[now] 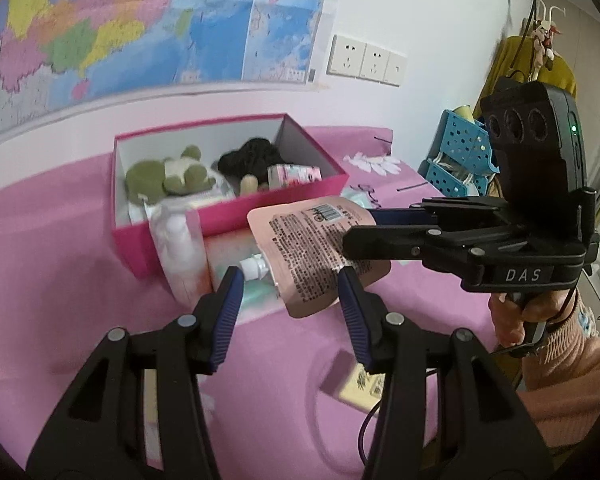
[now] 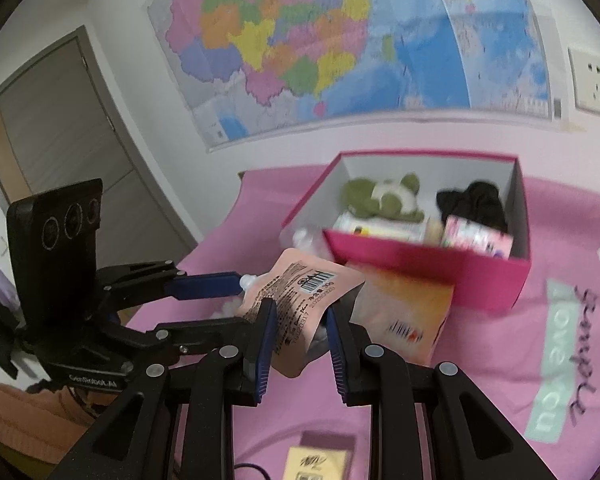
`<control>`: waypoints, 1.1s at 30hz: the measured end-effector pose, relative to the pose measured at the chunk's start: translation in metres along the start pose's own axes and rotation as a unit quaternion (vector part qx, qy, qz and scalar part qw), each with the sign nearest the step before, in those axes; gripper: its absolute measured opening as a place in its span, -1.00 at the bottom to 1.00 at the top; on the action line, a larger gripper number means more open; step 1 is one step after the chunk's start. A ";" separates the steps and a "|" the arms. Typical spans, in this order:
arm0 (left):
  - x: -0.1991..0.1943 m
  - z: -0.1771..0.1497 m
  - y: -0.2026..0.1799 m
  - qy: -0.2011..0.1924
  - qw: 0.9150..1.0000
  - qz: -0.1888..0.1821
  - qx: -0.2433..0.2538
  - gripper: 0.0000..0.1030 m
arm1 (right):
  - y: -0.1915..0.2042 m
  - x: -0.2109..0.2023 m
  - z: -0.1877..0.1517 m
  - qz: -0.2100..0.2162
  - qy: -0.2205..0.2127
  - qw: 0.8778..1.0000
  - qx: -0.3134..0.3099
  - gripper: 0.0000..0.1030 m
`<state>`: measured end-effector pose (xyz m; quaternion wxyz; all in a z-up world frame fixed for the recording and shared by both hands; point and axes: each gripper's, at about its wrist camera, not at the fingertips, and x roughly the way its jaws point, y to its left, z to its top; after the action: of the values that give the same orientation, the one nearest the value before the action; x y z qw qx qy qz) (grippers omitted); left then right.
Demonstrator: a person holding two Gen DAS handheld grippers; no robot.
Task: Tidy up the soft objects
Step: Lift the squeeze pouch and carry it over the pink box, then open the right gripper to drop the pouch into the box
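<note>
Several soft things already lie in the pink cardboard box: a green-and-white plush toy, a dark frizzy bundle and small printed packets. By my reckoning the sorting is partly done. A peach spouted pouch, glossy, limp and printed with a barcode, hangs in the air just before the box. The right hand-held gripper is clamped on its lower edge; the left hand-held gripper stands apart at the spout end, and I cannot tell whether its pads touch. Left outside on the pink bed sheet: an orange-and-white packet, a white bottle and a small flat card.
</note>
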<state>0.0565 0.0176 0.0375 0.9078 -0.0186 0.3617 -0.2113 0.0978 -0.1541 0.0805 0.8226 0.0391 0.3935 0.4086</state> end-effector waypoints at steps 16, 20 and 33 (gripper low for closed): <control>0.026 0.060 0.032 -0.019 0.999 0.037 0.003 -0.02 | -0.035 0.038 0.060 0.000 -0.022 1.000 0.010 -0.51; 0.041 0.071 0.045 -0.010 0.999 0.046 -0.005 -0.02 | -0.045 0.056 0.068 -0.001 -0.014 1.000 0.015 -0.51; 0.093 0.077 0.081 0.038 0.998 0.047 -0.036 -0.02 | -0.082 0.111 0.075 -0.001 0.025 0.998 0.050 -0.51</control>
<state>0.1981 0.0454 0.0191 0.9012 -0.0259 0.4037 -0.1554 0.2410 -0.1107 0.0326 0.8099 0.0696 0.4344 0.3880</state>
